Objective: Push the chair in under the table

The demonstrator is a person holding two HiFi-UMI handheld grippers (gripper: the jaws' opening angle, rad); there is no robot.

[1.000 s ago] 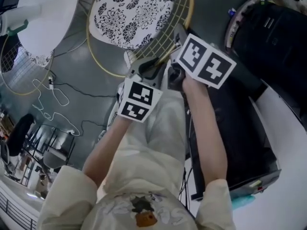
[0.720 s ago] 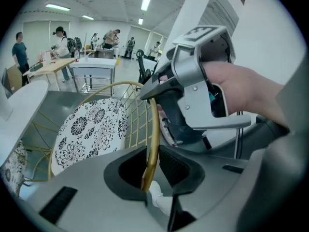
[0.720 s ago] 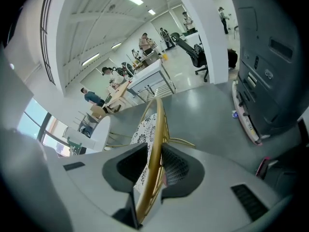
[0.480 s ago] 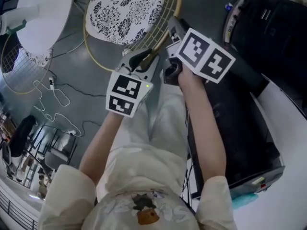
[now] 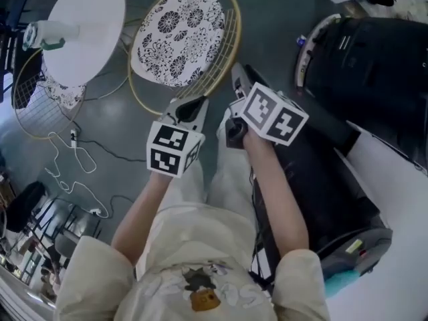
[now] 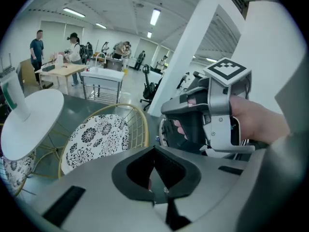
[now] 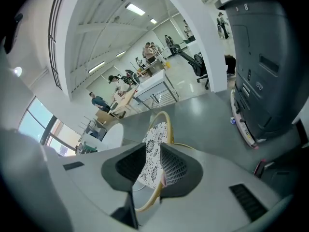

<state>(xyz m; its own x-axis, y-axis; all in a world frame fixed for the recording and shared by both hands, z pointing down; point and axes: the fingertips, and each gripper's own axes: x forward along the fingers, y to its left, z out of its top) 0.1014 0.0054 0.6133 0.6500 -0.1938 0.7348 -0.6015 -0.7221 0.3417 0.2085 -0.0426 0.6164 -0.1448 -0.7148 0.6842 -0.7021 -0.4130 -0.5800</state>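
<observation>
Two large shapes fill the head view: the grey floor [image 5: 267, 19] across the top and middle, and a bulky black machine [image 5: 374, 72] along the right edge. The round white table [image 5: 87, 32] sits at the upper left. The chair [image 5: 178, 39], a gold wire frame with a black-and-white flowered cushion, stands just to its right at the top centre; its rim is close beside the tabletop's edge and it is not under the table. A second wire chair [image 5: 37, 92] is partly tucked below the table at the far left. A second ago both grippers reached over the chair's wire back. Now they sit lower in the frame, near its lower right rim with floor showing between, and the chair stands beside the table much as before. The left gripper [image 5: 192, 104], just left of centre, has just been closing: its jaws meet with nothing between them, where earlier they stood partly apart. The right gripper [image 5: 236, 71], just right of centre, has been opening and now stands wide and empty; in the right gripper view the chair's cushion and gold rim show through the gap, farther off, with neither pad pressing on them. A white bottle with a green part [image 5: 48, 33] lies at the table's left edge, and a thin white cable [image 5: 73, 146] loops over the floor at the left.
</observation>
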